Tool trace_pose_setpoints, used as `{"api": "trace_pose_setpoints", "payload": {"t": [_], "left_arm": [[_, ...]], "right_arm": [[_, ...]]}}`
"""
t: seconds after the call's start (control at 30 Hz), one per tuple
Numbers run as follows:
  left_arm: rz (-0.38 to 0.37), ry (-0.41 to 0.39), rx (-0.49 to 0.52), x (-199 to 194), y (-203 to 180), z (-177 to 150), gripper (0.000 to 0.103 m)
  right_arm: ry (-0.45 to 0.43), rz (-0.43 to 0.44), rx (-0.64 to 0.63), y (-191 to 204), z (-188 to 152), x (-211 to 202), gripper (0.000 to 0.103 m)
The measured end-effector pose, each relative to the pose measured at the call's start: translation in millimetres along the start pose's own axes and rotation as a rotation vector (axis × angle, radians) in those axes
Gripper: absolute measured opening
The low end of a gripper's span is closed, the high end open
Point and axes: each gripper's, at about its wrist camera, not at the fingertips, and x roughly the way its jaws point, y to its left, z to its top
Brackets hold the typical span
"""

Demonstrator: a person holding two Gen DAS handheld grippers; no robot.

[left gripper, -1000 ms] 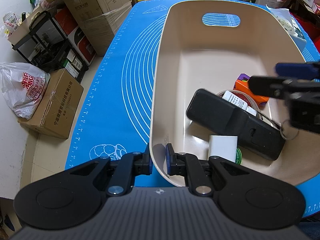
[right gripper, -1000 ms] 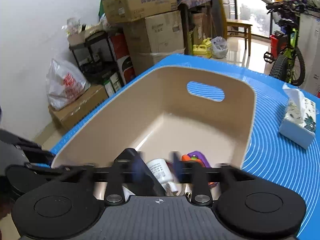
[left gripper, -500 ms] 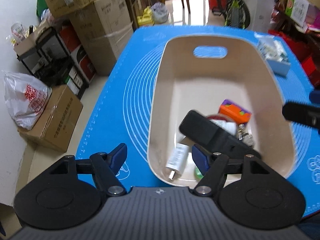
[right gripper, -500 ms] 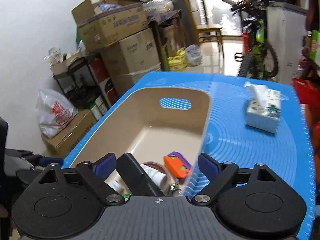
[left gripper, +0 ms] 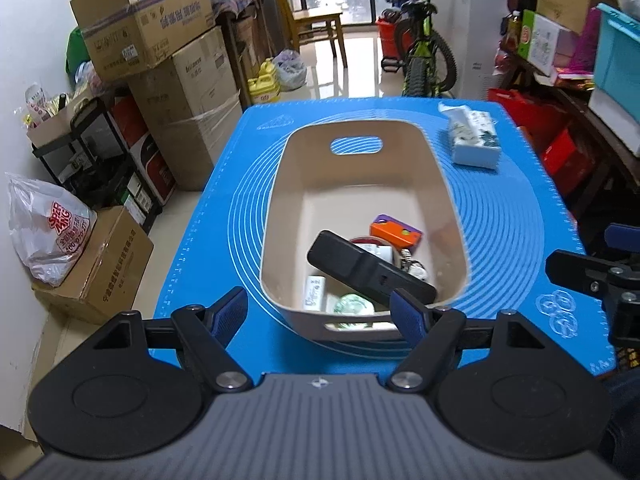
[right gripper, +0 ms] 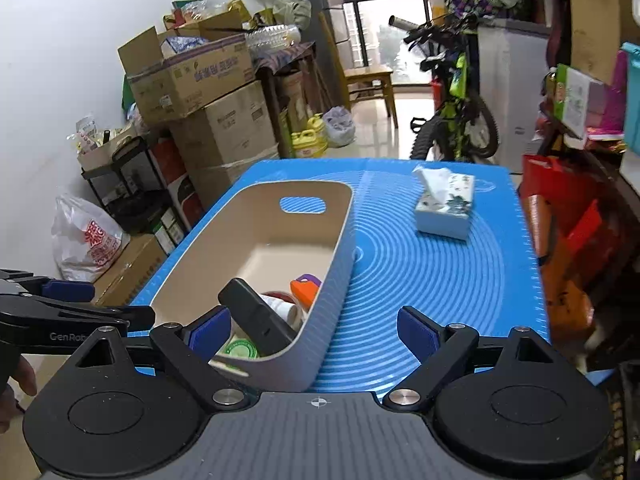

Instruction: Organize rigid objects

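Note:
A beige basket (left gripper: pixel 286 188) with handle slots stands on the blue mat (left gripper: pixel 508 216). In its near end lie a long black device (left gripper: pixel 368 272), an orange and purple piece (left gripper: pixel 394 233), a white bottle (left gripper: pixel 314 292) and a green round lid (left gripper: pixel 354 305). My left gripper (left gripper: pixel 320 312) hovers above and behind the basket's near end, its jaws opening with nothing held between them. My right gripper (right gripper: pixel 312 326) is open and empty over the near right corner of the basket (right gripper: pixel 256 220); the black device (right gripper: pixel 256 324) shows below it.
A tissue box (left gripper: pixel 474 140) sits on the mat's far right (right gripper: pixel 444 208). Stacked cardboard boxes (left gripper: pixel 184 120), a shelf and a plastic bag (left gripper: pixel 48 236) line the floor on the left. A bicycle (left gripper: pixel 424 56) stands beyond the table; red bags crowd the right side.
Both grippers opened and pulled up and back from the basket. The left one was shut at the basket's near rim; the whole basket and table now show.

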Motion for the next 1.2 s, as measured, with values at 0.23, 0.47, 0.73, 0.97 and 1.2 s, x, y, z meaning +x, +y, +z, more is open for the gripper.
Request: {"api": "trace_pose_setpoints", "payload": {"t": [0.23, 0.47, 0.73, 0.97, 1.2], "left_arm": [[-0.024, -0.034, 0.012, -40, -14, -19, 0.078], [-0.033, -0.059, 0.018, -68, -23, -34, 0.078], [-0.036, -0.069, 0.020, -89, -26, -52, 0.078], [-0.042, -0.073, 0.033, -100, -27, -61, 0.078], [-0.041, -0.066, 0.026, -101, -23, -65, 0.078]], "right_arm": [[-0.030, -0.032, -0.033, 6, -13, -56, 0.091], [-0.042, -0.042, -0.029, 12, -27, -97, 0.091], [-0.037, -0.043, -0.025, 16, -43, -123, 0.091], [-0.043, -0.050, -0.020, 17, -50, -139, 0.091], [-0.041, -0.054, -0.012, 18, -55, -145, 0.091]]}}
